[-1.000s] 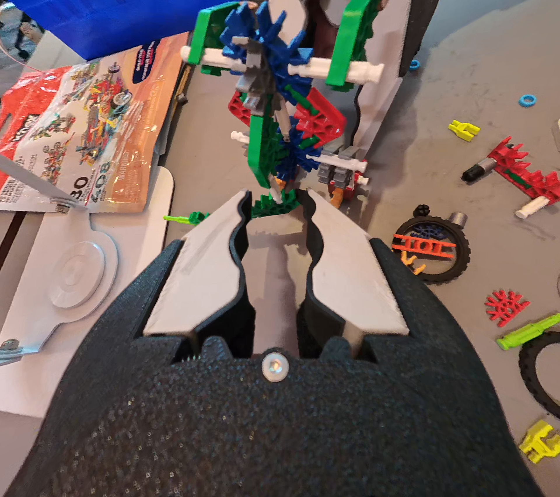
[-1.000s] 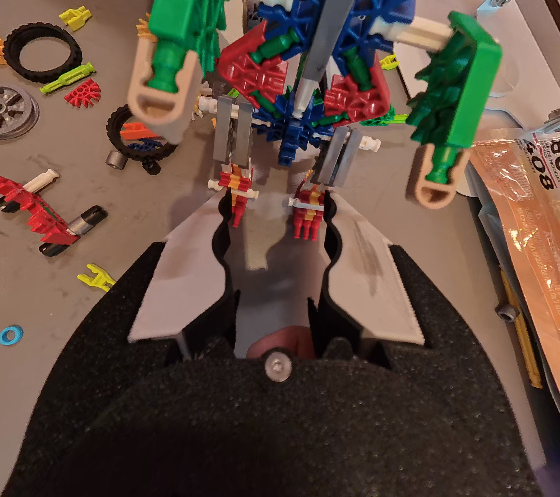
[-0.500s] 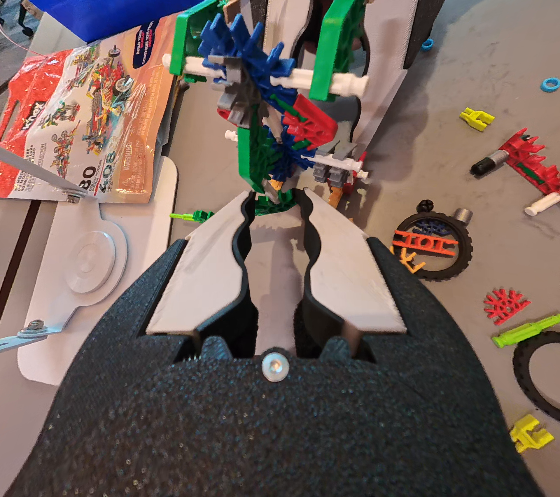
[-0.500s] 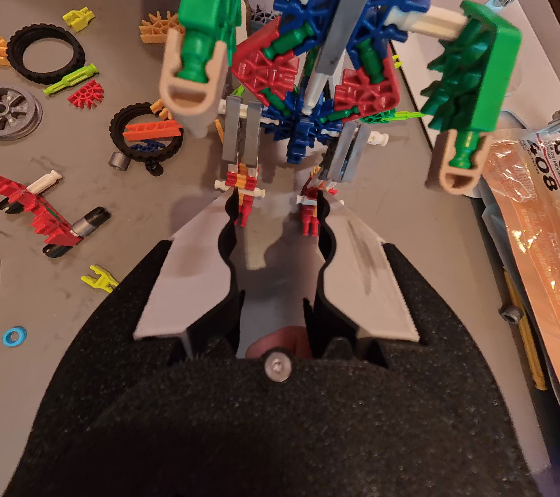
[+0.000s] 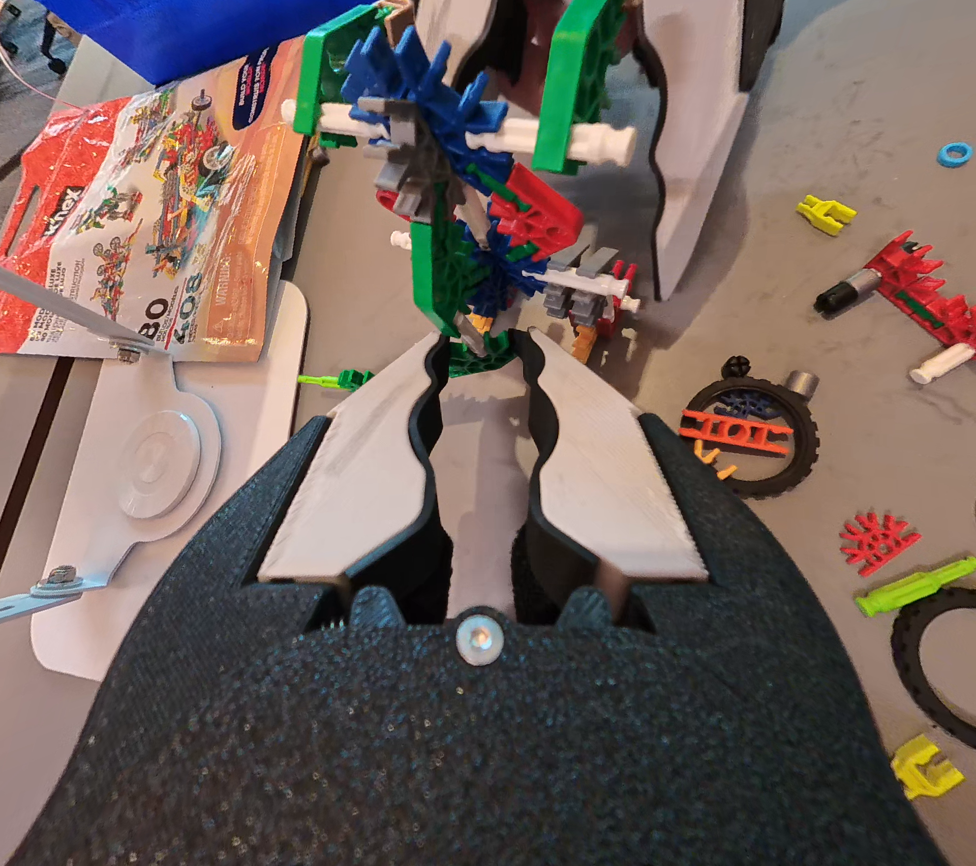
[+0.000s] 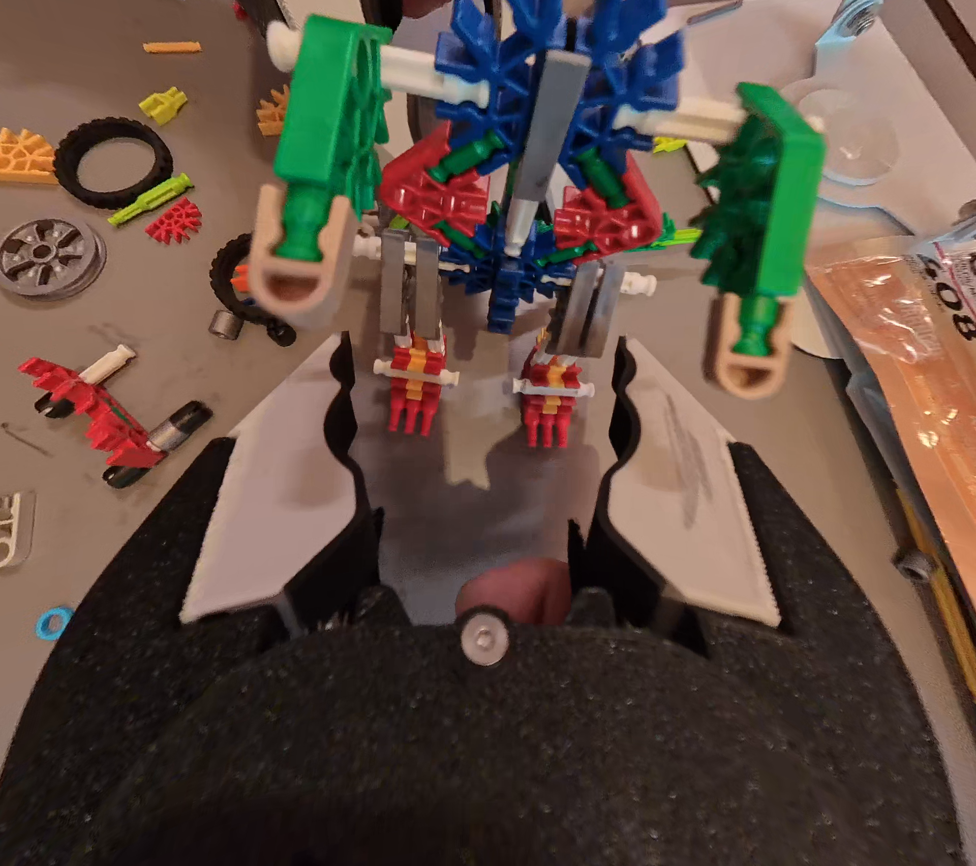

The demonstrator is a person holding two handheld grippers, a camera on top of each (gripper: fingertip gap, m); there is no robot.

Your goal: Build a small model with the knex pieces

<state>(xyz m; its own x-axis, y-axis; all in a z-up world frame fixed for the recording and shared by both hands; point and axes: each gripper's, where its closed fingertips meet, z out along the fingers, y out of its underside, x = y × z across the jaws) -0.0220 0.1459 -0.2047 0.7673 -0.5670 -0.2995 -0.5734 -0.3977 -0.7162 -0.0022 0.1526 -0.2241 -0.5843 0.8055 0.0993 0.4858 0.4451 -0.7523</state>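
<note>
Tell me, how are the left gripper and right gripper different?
The left gripper is shut, pinching a green piece at the bottom of the toy figure; the right gripper is open, holding nothing. The left gripper touches the toy; the right gripper's jaws stand either side of its red feet, apart from them. Both are black and grey, facing the toy.

Wrist views face each other, close; both share toy figure [image 5: 465, 207] [image 6: 533, 186] between.

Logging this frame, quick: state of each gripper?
Left gripper: shut on the toy figure, at its green base.
Right gripper: open, holding nothing.
</note>
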